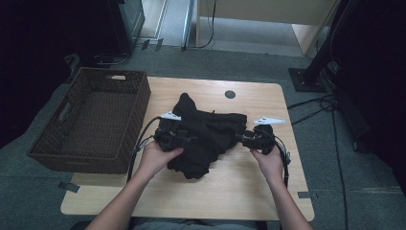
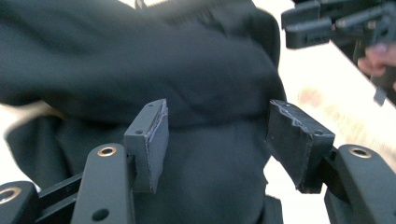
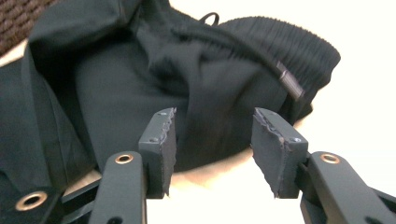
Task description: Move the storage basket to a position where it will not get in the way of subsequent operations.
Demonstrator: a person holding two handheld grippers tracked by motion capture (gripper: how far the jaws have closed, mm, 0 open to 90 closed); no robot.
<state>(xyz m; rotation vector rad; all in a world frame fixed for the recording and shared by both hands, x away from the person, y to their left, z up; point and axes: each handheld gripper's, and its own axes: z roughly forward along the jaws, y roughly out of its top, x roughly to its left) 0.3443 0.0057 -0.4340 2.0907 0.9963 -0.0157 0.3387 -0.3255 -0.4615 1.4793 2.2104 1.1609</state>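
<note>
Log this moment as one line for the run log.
scene: black garment bunched on table | left gripper: open at garment | right gripper: open at garment | basket: left of garment

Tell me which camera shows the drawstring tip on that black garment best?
The right gripper view: the drawstring tip lies sharp across the ribbed waistband. The high view gives the whole garment too small for it; the left gripper view gives blurred cloth.

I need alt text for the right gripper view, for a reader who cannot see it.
A crumpled black garment with a ribbed waistband and a drawcord lies on a pale wooden table. The right gripper points at it with its jaws apart and nothing between the pads. A brown woven basket shows in the top left corner.
</note>
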